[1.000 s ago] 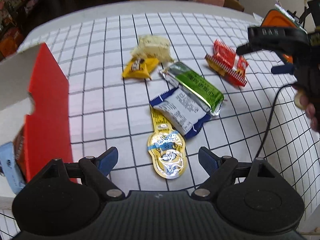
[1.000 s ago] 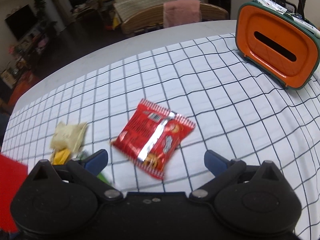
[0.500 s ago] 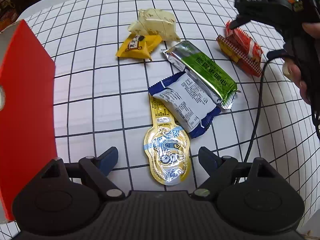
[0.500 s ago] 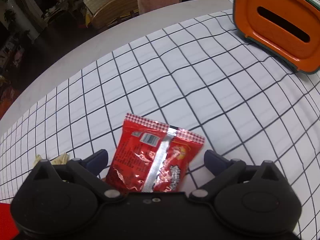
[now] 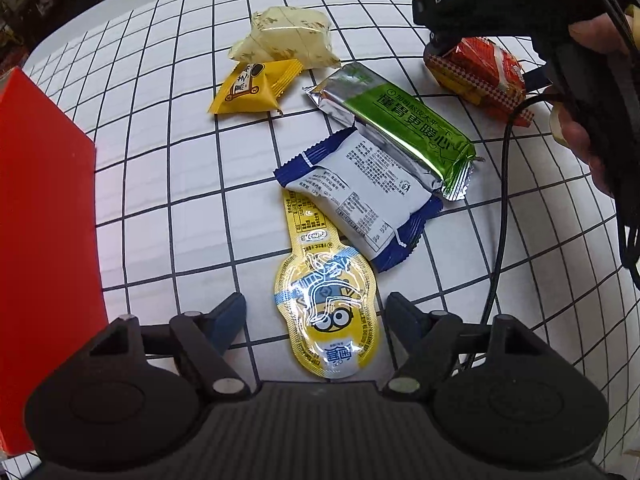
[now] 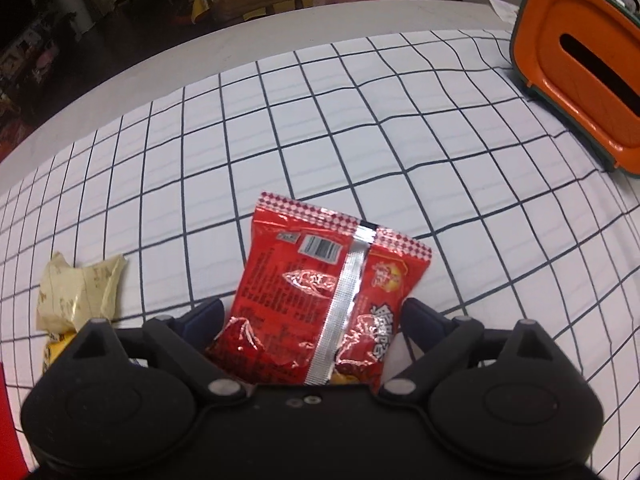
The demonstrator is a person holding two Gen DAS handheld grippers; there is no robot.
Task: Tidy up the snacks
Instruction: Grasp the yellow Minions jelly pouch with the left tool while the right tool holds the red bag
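The sorting is at an early stage, judging by how things lie: six snacks are still loose on the checked cloth [image 5: 168, 216], and only the red box [image 5: 44, 240] to the left of the left gripper looks like a place to put them. Whether it already holds anything cannot be told from here.

The left gripper [image 5: 316, 316] points steeply down with the minion pouch [image 5: 328, 320] between its jaws. The jaws have just been closing, yet they stand apart, with cloth showing on each side of the pouch; nothing is gripped. Just ahead of it the blue pack [image 5: 360, 196] overlaps the pouch's neck, and the green bar [image 5: 396, 120] lies across the blue pack's far edge. Further ahead and a little left sit the yellow packet [image 5: 252, 88] and the pale packet [image 5: 284, 36], touching each other.

The right gripper [image 6: 312, 316] straddles the red bag [image 6: 332, 300], which lies flat on the cloth and runs back under the tool. Its jaws have also just been closing; the left finger looks to be at the bag's edge, the right one shows a slim gap, so the bag is not yet clamped. An orange case [image 6: 576, 80] stands well ahead to the right.

What is left, by my reading: close on both items, lift them, and carry them to the box, then the other four.
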